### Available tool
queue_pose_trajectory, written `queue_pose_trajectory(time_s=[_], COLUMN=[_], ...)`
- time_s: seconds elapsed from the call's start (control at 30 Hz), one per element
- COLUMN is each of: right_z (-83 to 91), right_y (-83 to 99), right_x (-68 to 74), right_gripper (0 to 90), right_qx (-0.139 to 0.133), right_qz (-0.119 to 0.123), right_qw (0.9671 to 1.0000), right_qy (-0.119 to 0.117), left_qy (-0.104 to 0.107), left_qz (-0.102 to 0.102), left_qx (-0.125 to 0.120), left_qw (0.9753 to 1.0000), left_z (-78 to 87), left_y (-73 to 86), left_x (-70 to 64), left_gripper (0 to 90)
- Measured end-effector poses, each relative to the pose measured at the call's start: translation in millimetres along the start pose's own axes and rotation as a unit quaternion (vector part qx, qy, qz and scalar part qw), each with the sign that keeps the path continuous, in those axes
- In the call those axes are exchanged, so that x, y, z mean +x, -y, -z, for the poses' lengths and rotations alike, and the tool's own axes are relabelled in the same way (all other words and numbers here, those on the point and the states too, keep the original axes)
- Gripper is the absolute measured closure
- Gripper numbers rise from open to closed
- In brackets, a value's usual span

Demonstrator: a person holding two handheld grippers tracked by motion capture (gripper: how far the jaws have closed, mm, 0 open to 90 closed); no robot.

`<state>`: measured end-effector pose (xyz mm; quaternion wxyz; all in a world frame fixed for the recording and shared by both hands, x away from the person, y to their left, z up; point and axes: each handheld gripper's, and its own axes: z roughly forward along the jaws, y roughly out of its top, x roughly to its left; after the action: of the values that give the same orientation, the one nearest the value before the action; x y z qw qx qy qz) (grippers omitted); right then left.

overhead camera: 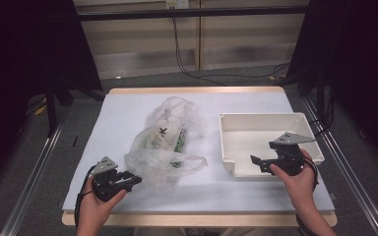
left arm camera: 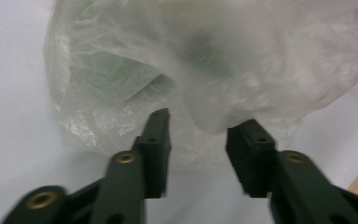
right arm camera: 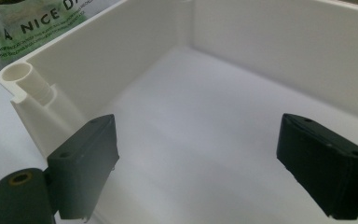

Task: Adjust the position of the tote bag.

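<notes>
Because the thin, crinkled translucent plastic bag [overhead camera: 165, 147] with green-printed contents lies loose mid-table, just left of the white rectangular plastic bin [overhead camera: 295, 120], a bite on one slack fold could, I judge, tear the film or drag it without lifting the load. At the bag's near edge, the left gripper [left arm camera: 200, 135] stands partly open, a fold bulging between its jaws but not pinched. Over the bin's near wall, the right gripper [right arm camera: 196, 154] gapes wide, holding nothing.
</notes>
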<state>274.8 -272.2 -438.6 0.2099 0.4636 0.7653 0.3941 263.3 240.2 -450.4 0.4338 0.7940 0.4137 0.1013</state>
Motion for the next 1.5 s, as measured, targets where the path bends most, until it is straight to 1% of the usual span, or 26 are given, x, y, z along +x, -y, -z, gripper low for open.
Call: queue_pose_trajectory(time_s=[0.03, 0.07, 0.1, 0.13, 0.2, 0.23, 0.37, 0.43, 0.6, 0.7, 0.73, 0.8, 0.87, 0.97, 1.0, 1.03, 1.2, 1.23, 1.27, 1.3, 1.33, 1.37, 1.4, 1.43, 1.47, 1.5], right_z=[1.2, 1.2, 2.0, 2.4, 2.7, 2.8, 3.2, 3.6, 3.2, 2.6, 2.8, 3.0, 3.1, 3.0, 3.2, 3.6, 4.2, 4.1, 4.0, 3.9, 4.0, 4.0, 4.1, 5.0, 5.0, 5.2], right_y=[0.6, 0.6, 1.1, 1.3, 1.6, 2.1, 2.8, 3.0, 3.1, 3.4, 3.5, 4.0, 4.5, 5.2, 5.5, 5.7, 6.6, 6.9, 7.1, 7.4, 7.4, 7.5, 7.6, 7.9, 7.9, 8.0], right_x=[-0.7, -0.7, -0.8, -0.6, -0.5, -0.5, -0.4, -0.6, -0.6, -0.7, -1.1, -1.5, -1.7, -1.0, -1.1, -1.5, -2.8, -3.1, -3.3, -3.3, -3.5, -3.9, -4.1, -4.7, -4.7, -4.8], right_gripper=[12.2, 12.2, 12.2, 12.2, 12.2, 12.2, 12.2, 12.2, 12.2, 12.1, 12.1, 12.2, 12.1, 12.1, 12.1, 12.1, 12.1, 12.2, 12.1, 12.1, 12.1, 12.1, 12.1, 12.1, 12.1, 12.2], right_qx=[-0.001, -0.001, -0.002, -0.001, -0.001, 0.001, 0.002, 0.003, 0.003, 0.003, 0.002, 0.002, 0.005, 0.005, 0.005, 0.004, 0.005, 0.005, 0.006, 0.006, 0.007, 0.006, 0.006, 0.005, 0.005, 0.006], right_qz=[0.000, 0.000, -0.002, -0.003, -0.002, 0.002, 0.000, -0.001, -0.003, -0.001, -0.003, -0.004, -0.004, -0.006, -0.006, -0.004, -0.009, -0.010, -0.010, -0.010, -0.010, -0.010, -0.010, -0.008, -0.008, -0.009], right_qw=[1.0000, 1.0000, 1.0000, 1.0000, 1.0000, 1.0000, 1.0000, 1.0000, 1.0000, 1.0000, 1.0000, 1.0000, 1.0000, 1.0000, 1.0000, 1.0000, 0.9999, 0.9999, 0.9999, 0.9999, 0.9999, 0.9999, 0.9999, 0.9999, 0.9999, 0.9999], right_qy=[0.001, 0.001, 0.002, 0.002, 0.002, 0.001, 0.002, 0.002, 0.002, 0.002, 0.003, 0.004, 0.002, 0.002, 0.002, 0.002, 0.004, 0.005, 0.005, 0.005, 0.005, 0.004, 0.006, 0.005, 0.005, 0.005], left_qy=[0.001, 0.001, -0.011, -0.015, -0.012, -0.006, -0.008, -0.005, -0.009, -0.022, -0.027, -0.022, -0.023, -0.032, -0.031, -0.032, -0.038, -0.040, -0.037, -0.041, -0.044, -0.045, -0.050, -0.057, -0.057, -0.060], left_qz=[0.017, 0.017, 0.017, 0.017, 0.018, 0.024, 0.023, 0.027, 0.032, 0.025, 0.029, 0.037, 0.040, 0.031, 0.027, 0.028, 0.025, 0.032, 0.034, 0.036, 0.032, 0.036, 0.033, 0.025, 0.025, 0.027], left_qx=[-0.002, -0.002, 0.000, 0.000, -0.004, -0.009, -0.010, -0.014, -0.008, 0.002, -0.001, -0.005, -0.008, 0.007, 0.011, 0.008, 0.012, 0.007, 0.008, 0.008, 0.011, 0.010, 0.011, 0.016, 0.016, 0.010], left_qw=[0.9999, 0.9999, 0.9998, 0.9998, 0.9998, 0.9997, 0.9997, 0.9995, 0.9994, 0.9994, 0.9992, 0.9991, 0.9989, 0.9990, 0.9991, 0.9991, 0.9989, 0.9987, 0.9987, 0.9985, 0.9984, 0.9983, 0.9981, 0.9979, 0.9979, 0.9978], left_z=[-0.7, -0.7, -0.6, 0.1, 0.2, 0.7, 1.6, 1.8, 3.0, 6.0, 7.3, 8.3, 8.8, 6.1, 5.1, 3.6, 0.0, -1.0, -2.2, -3.2, -4.1, -5.2, -5.2, -4.9, -4.9, -5.5], left_y=[-1.0, -1.0, -2.2, -4.2, -4.8, -5.8, -7.4, -7.4, -8.3, -11.5, -12.6, -13.9, -14.8, -17.7, -19.2, -21.1, -31.0, -32.5, -33.8, -34.9, -36.6, -38.0, -39.5, -42.0, -42.0, -43.7], left_x=[0.4, 0.4, 1.1, 3.0, 3.4, 4.1, 6.2, 7.7, 13.6, 19.6, 21.7, 25.7, 29.9, 35.6, 38.1, 41.2, 51.3, 53.4, 56.0, 57.4, 61.6, 63.7, 66.7, 71.2, 71.2, 72.3], left_gripper=[70.8, 72.5, 75.3, 78.6, 82.0, 84.5, 88.9, 89.8, 90.0, 90.0, 90.0, 90.0, 90.0, 90.0, 90.0, 90.0, 90.0, 90.0, 90.0, 90.0, 90.0, 90.0, 90.0, 90.0, 90.0, 90.0])
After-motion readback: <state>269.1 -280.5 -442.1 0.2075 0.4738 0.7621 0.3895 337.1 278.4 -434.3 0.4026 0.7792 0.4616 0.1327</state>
